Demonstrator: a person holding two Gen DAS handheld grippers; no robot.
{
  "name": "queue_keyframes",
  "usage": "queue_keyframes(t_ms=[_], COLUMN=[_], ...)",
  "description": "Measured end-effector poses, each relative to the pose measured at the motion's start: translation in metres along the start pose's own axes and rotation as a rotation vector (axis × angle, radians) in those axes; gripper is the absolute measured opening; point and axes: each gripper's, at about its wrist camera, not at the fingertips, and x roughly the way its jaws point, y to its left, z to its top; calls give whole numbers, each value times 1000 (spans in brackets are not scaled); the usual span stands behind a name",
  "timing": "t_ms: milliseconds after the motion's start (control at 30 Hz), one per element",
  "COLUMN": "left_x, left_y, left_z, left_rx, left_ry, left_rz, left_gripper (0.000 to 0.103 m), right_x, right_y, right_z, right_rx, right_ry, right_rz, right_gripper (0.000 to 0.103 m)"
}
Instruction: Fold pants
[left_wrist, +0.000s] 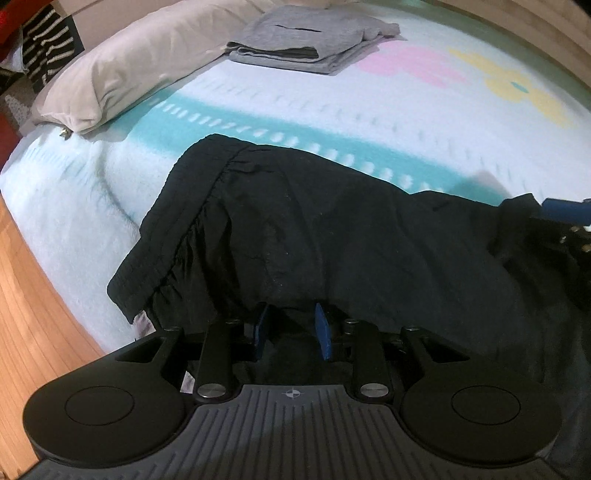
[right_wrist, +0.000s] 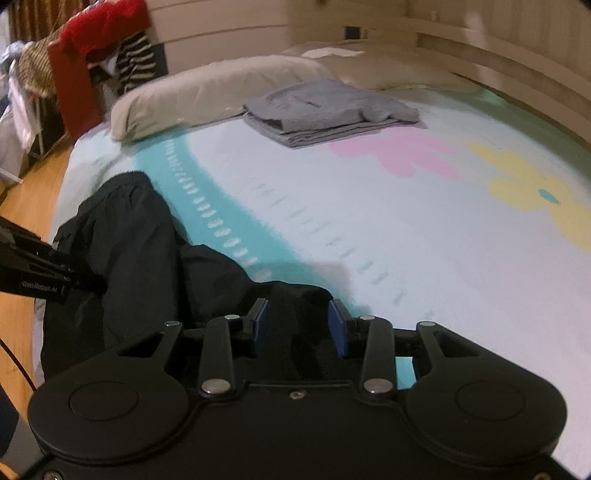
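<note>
Black pants (left_wrist: 314, 229) lie across the near edge of the bed, elastic waistband to the left. My left gripper (left_wrist: 291, 328) is at their near edge; its blue pads stand apart with black fabric between and over them. In the right wrist view the pants (right_wrist: 140, 240) lie bunched at the left. My right gripper (right_wrist: 300, 325) has its blue pads apart with a fold of black fabric between them. The right gripper shows at the right edge of the left wrist view (left_wrist: 565, 214), and the left gripper at the left edge of the right wrist view (right_wrist: 44, 273).
The bed has a white blanket (right_wrist: 369, 221) with teal, pink and yellow patterns. A folded grey garment (left_wrist: 306, 40) lies at the far side beside a beige pillow (left_wrist: 122, 66). Wooden floor (left_wrist: 33, 314) lies left of the bed. A clothes rack (right_wrist: 92, 66) stands at the far left.
</note>
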Motion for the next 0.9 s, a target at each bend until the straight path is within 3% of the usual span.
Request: queue_keyframes(t_ms=[367, 400, 467, 567, 733, 900], left_x=[-5, -5, -6, -7, -12, -12], left_y=[-3, -3, -3, 0, 12, 20], left_z=[-2, -2, -3, -6, -17, -20], left_rx=[-3, -2, -4, 1, -42, -61], left_ry=[-7, -7, -9, -16, 13, 35], left_rz=[7, 6, 4, 5, 1, -25], left_gripper=[28, 28, 28, 29, 29, 30], right_x=[18, 19, 22, 25, 30, 44], right_y=[-4, -5, -6, -9, -21, -18], right_z=[0, 1, 2, 3, 8, 8], right_rx=[-31, -27, -21, 12, 77, 95], right_ry=[27, 27, 33, 33, 16, 56], right_rz=[39, 47, 51, 76, -31, -119], right_gripper=[43, 37, 7, 6, 4, 3])
